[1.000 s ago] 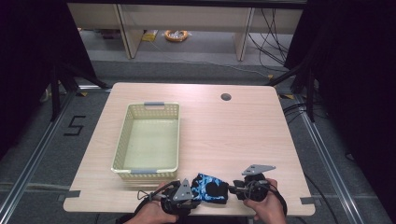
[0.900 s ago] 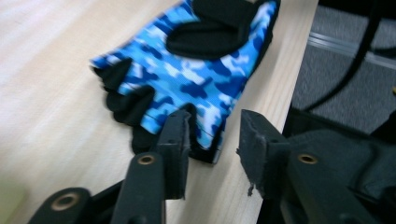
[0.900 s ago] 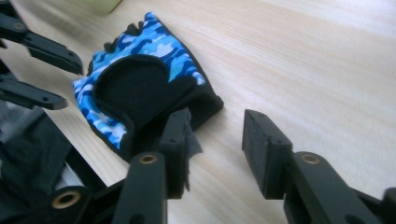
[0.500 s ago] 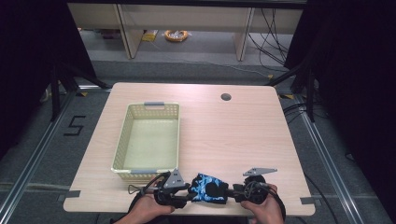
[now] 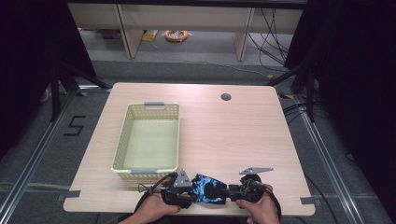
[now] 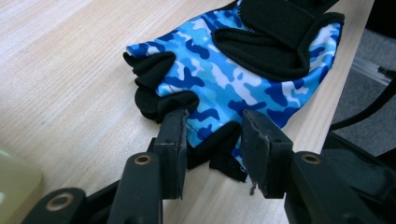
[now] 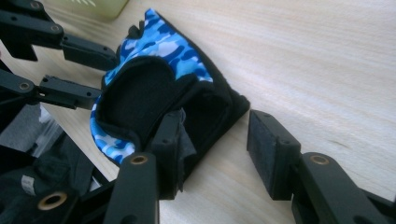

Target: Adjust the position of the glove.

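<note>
The blue camouflage fingerless glove [image 5: 206, 188] lies at the counter's [image 5: 224, 135] near edge, lower than a second ago. Both tongs have just been opening: the left tongs [image 6: 212, 135] straddle its finger end, while the right tongs [image 7: 212, 144] stand apart at its cuff.

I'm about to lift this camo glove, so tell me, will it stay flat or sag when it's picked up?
The glove will probably sag: its thin fabric and black finger stubs already crumple on the table. It looks light, so a nudge could slide it on the smooth wood. It lies near the table's edge, so a careless push might drop it.
</note>
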Demonstrator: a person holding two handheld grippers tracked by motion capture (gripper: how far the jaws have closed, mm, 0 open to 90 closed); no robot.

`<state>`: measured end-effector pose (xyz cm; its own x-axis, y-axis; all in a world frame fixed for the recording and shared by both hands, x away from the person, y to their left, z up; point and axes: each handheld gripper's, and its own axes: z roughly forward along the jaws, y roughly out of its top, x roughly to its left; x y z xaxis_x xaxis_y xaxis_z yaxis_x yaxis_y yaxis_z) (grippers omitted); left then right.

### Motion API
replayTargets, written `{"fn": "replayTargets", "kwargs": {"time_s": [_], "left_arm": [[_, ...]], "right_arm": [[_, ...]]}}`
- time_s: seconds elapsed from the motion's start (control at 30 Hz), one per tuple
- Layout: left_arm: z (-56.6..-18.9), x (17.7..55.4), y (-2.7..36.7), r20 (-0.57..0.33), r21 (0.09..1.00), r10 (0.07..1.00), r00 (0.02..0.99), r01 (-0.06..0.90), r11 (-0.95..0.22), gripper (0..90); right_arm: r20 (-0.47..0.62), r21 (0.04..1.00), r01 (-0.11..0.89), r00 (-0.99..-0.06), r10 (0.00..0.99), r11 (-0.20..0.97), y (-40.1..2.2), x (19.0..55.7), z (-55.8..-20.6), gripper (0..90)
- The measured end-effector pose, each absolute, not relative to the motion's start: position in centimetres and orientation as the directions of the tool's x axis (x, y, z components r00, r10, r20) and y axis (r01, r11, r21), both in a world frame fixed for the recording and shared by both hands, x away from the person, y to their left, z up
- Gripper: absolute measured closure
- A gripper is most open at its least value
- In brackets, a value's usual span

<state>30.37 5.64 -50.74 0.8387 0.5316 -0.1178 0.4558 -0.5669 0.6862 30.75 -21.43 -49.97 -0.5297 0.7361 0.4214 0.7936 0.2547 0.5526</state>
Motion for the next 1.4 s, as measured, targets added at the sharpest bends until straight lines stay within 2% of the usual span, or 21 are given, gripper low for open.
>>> {"fn": "replayTargets", "kwargs": {"time_s": [0.13,0.17,0.2,0.27,0.3,0.4,0.53,0.63,0.7,0.73,0.83,0.97,1.07,1.4], "left_arm": [[-50.6,30.2,5.6,-0.099,0.665,0.521,0.848,0.446,-0.599,56.3],[-50.6,30.3,5.7,-0.077,0.659,0.511,0.856,0.428,-0.618,55.7],[-50.6,30.2,5.7,-0.085,0.663,0.509,0.857,0.43,-0.613,55.3],[-50.6,30.2,5.7,-0.06,0.663,0.508,0.859,0.415,-0.623,55.1],[-50.6,30.1,5.7,-0.062,0.661,0.506,0.861,0.415,-0.625,55.0],[-50.7,30.0,5.6,-0.065,0.668,0.509,0.859,0.416,-0.617,55.0],[-50.6,30.2,5.6,-0.058,0.657,0.502,0.863,0.412,-0.632,54.6],[-50.6,30.3,5.7,-0.05,0.658,0.51,0.859,0.413,-0.63,49.0],[-50.5,30.4,5.9,-0.045,0.652,0.517,0.855,0.417,-0.633,40.6],[-50.5,30.5,5.9,-0.082,0.651,0.517,0.852,0.439,-0.619,40.8],[-50.2,31.0,6.6,-0.071,0.622,0.457,0.886,0.398,-0.674,43.9],[-50.3,31.2,6.9,-0.082,0.629,0.429,0.899,0.381,-0.678,47.3],[-50.1,30.9,7.1,-0.046,0.619,0.404,0.914,0.343,-0.706,49.0],[-50.2,30.8,6.8,-0.009,0.614,0.376,0.926,0.302,-0.729,57.4]], "right_arm": [[0.366,0.538,0.794,-0.524,0.769,0.285,-20.5,30.7,-50.0,58.4],[0.371,0.561,0.788,-0.514,0.773,0.255,-20.3,30.7,-50.2,59.1],[0.358,0.536,0.794,-0.521,0.775,0.286,-20.4,30.7,-50.0,60.0],[0.36,0.58,0.769,-0.537,0.763,0.268,-19.9,30.7,-50.4,62.3],[0.349,0.551,0.781,-0.537,0.768,0.295,-19.9,30.7,-50.1,64.2],[0.376,0.592,0.762,-0.55,0.746,0.263,-19.7,30.8,-50.7,70.7],[0.386,0.586,0.762,-0.562,0.732,0.276,-20.1,30.8,-50.9,83.2],[0.411,0.603,0.755,-0.572,0.71,0.259,-20.5,30.8,-51.2,86.7],[0.406,0.599,0.755,-0.574,0.711,0.267,-20.5,30.8,-51.1,87.0],[0.402,0.606,0.748,-0.582,0.706,0.272,-20.5,30.8,-51.1,87.0],[0.401,0.607,0.746,-0.585,0.705,0.273,-20.5,30.8,-51.1,87.0],[0.414,0.61,0.748,-0.583,0.7,0.262,-20.6,30.8,-51.3,87.0],[0.408,0.614,0.743,-0.588,0.698,0.267,-20.7,30.8,-51.2,86.9],[0.409,0.617,0.74,-0.593,0.694,0.269,-20.7,30.8,-51.3,86.8]]}}
